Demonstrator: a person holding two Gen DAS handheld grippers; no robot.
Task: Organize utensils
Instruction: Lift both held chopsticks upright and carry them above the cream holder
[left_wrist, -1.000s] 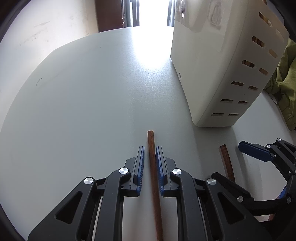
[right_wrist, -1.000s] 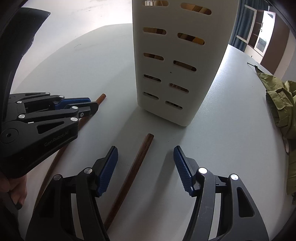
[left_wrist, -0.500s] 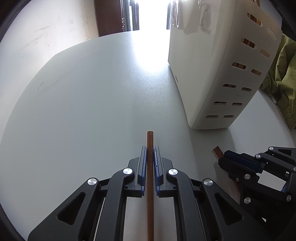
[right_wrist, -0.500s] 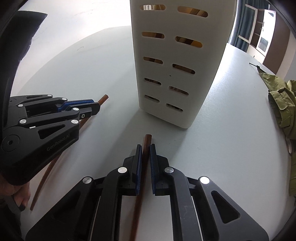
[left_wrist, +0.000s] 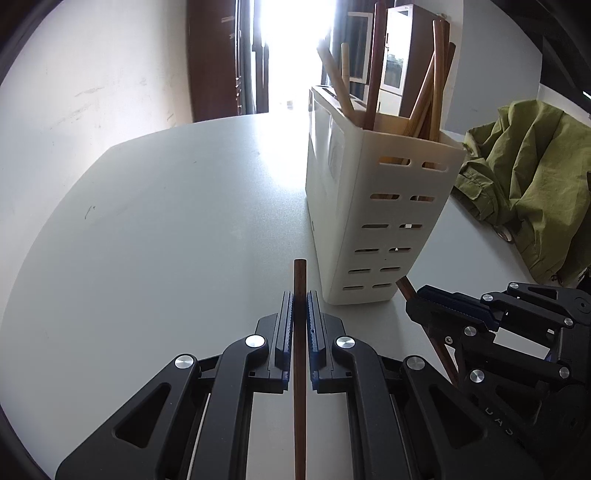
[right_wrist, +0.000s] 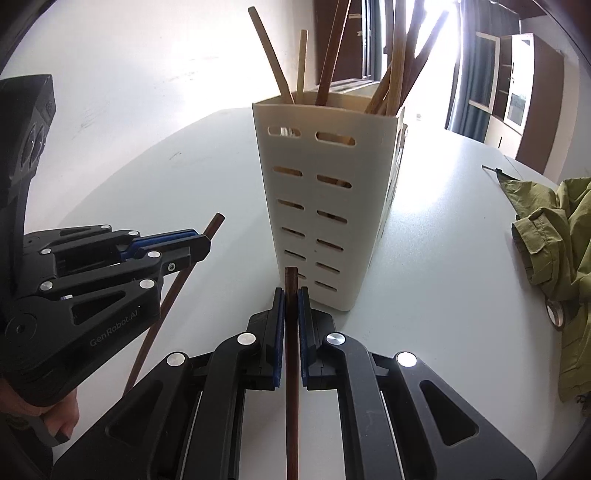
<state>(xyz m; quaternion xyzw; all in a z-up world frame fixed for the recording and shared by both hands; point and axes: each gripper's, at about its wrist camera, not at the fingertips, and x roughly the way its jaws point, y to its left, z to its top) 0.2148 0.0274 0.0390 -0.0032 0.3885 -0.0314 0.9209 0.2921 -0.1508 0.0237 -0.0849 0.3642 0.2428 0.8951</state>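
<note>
Already the white slotted holder (left_wrist: 373, 221) ahead of both tools carries a sheaf of wooden sticks (left_wrist: 430, 77) standing in its top, so much of the sorting looks done. What remains, as far as can be seen, is the pair in hand. The left tool (left_wrist: 299, 306) is pressed together on a dark chopstick (left_wrist: 299, 280), whose tip juts just past its fingers toward the holder's near corner. The right tool (right_wrist: 291, 299) pinches a second chopstick (right_wrist: 291, 284) likewise, tip pointing at the holder's slotted face directly in front. Both sticks appear lifted off the bench (left_wrist: 166, 221), though that is a judgement. A green jacket (right_wrist: 554, 229) lies well off to the right. Neither stick is in the holder yet.
</note>
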